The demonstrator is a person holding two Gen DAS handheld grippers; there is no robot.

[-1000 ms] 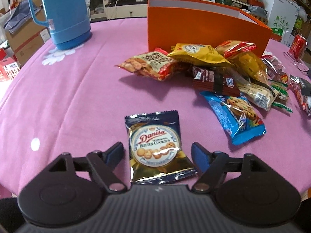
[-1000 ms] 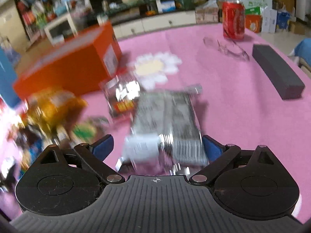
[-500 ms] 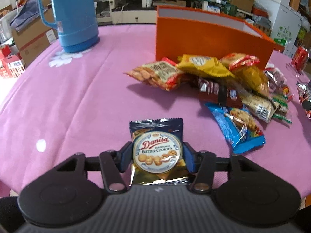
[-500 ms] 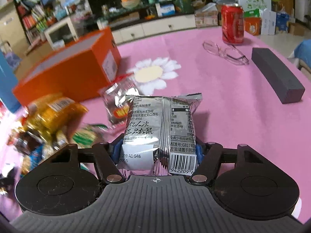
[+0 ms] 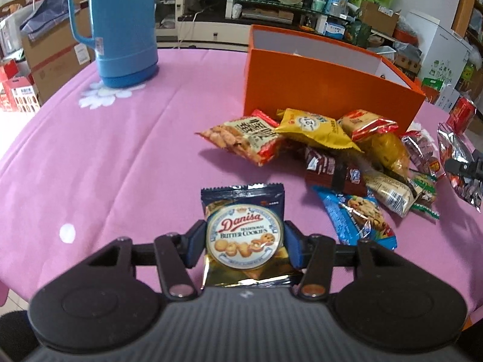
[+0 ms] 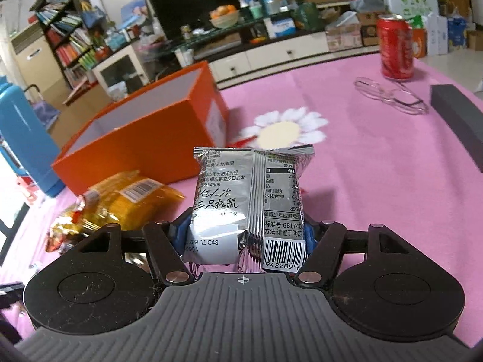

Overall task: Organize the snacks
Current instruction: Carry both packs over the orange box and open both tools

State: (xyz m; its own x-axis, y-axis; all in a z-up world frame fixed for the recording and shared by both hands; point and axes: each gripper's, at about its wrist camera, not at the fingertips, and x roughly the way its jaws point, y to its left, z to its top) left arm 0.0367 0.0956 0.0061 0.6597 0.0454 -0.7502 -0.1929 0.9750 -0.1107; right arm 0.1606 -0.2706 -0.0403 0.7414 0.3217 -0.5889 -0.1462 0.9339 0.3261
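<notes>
Left wrist view: the left gripper (image 5: 244,246) is clamped on a dark blue butter cookie packet (image 5: 244,235), its blue pads (image 5: 193,246) pressing both side edges after the jaws have just been closing. The packet stands up between them, its top edge raised over the pink tablecloth (image 5: 105,157). Farther out and to the right lies the snack pile (image 5: 332,157): a peanut bag, a yellow packet, a brown bar and a blue chip-cookie packet (image 5: 356,217) nearest the gripper. Just behind the pile stands the open orange box (image 5: 326,87), and far left a blue thermos (image 5: 120,24) sits on a white flower print. At the right edge a silver and red packet hangs in the other tool.

From the right wrist camera, the right gripper (image 6: 246,232) is clamped on a silver snack packet (image 6: 250,199), back side up with barcode showing; its jaws too have just been closing onto it. To the left lies a yellow bag (image 6: 120,202), touching the near wall of the orange box (image 6: 145,144). Beyond the packet is a daisy print on the cloth. Far right sit a pair of glasses (image 6: 392,95), a red soda can (image 6: 395,46) and a dark grey block (image 6: 459,120), well apart from the snacks.
</notes>
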